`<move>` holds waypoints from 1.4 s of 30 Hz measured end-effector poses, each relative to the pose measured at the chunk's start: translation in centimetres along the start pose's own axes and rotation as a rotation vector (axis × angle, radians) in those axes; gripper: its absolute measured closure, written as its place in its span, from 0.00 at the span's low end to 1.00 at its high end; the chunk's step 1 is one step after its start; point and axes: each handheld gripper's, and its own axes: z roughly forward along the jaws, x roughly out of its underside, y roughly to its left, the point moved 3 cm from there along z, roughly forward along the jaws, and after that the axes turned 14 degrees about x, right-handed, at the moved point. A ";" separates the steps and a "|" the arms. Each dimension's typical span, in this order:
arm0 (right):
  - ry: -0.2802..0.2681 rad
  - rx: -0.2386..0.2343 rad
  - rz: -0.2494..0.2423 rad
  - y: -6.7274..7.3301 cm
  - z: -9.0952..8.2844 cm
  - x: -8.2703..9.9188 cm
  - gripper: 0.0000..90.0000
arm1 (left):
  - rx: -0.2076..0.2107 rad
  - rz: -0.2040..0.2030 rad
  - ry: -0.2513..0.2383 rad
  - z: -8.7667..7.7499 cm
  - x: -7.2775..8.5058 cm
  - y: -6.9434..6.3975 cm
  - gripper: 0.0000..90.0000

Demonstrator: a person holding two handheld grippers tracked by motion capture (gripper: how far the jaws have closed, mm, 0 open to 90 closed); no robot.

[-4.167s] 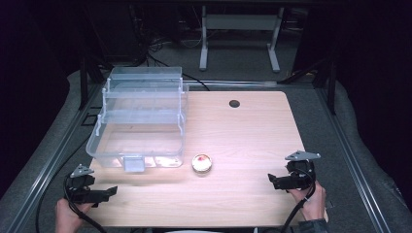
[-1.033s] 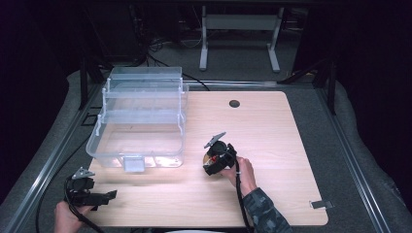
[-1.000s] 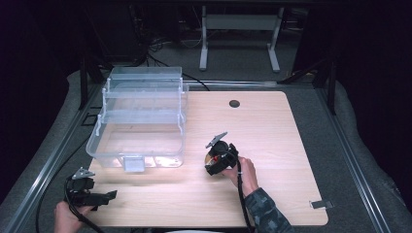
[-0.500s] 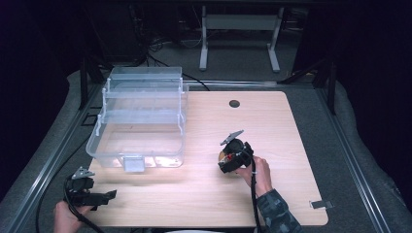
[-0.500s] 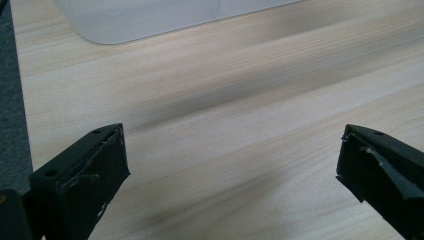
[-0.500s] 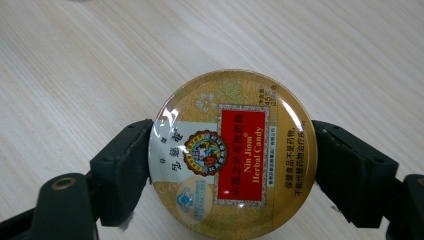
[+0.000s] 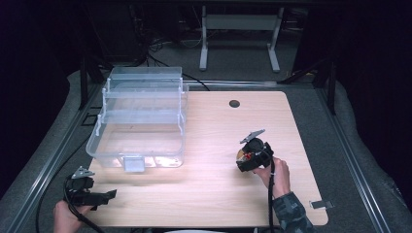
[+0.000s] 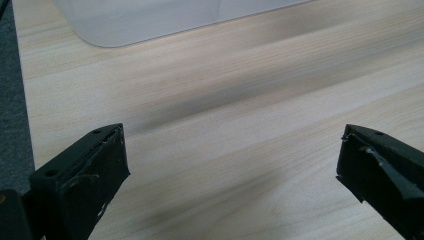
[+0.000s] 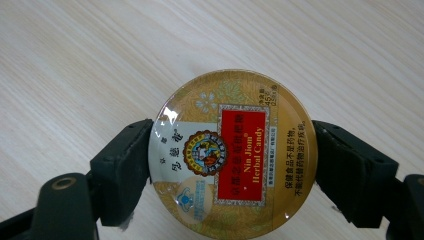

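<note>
Right now the right claw [image 9: 232, 160] grips a round gold candy tin [image 9: 233, 152] by its rim, one pad on each side, label w/ red panel facing the camera. In the high view that claw [image 7: 247, 158] sits over the counter [image 7: 214, 194], right of centre, tin [image 7: 243, 155] in it. Left claw [image 8: 230, 165] is open w/ nothing between the pads, bare wood under it; it's at the counter's near left corner [image 7: 104, 195], just in front of the clear plastic bin [image 7: 138, 121].
</note>
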 end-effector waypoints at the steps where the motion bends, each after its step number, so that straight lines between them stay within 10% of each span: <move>1: 0.001 0.000 0.009 -0.3 -0.1 0.2 0.22 | 0.000 0.000 0.000 0.0 0.0 0.0 0.00; 18: 0.142 0.077 0.148 -7.0 1.2 5.3 0.22 | -0.010 0.012 0.001 -0.5 -0.4 -0.3 0.00; 42: 0.273 0.072 0.226 -8.7 3.4 8.5 0.18 | -0.020 0.007 0.012 -0.9 -0.5 -0.1 0.00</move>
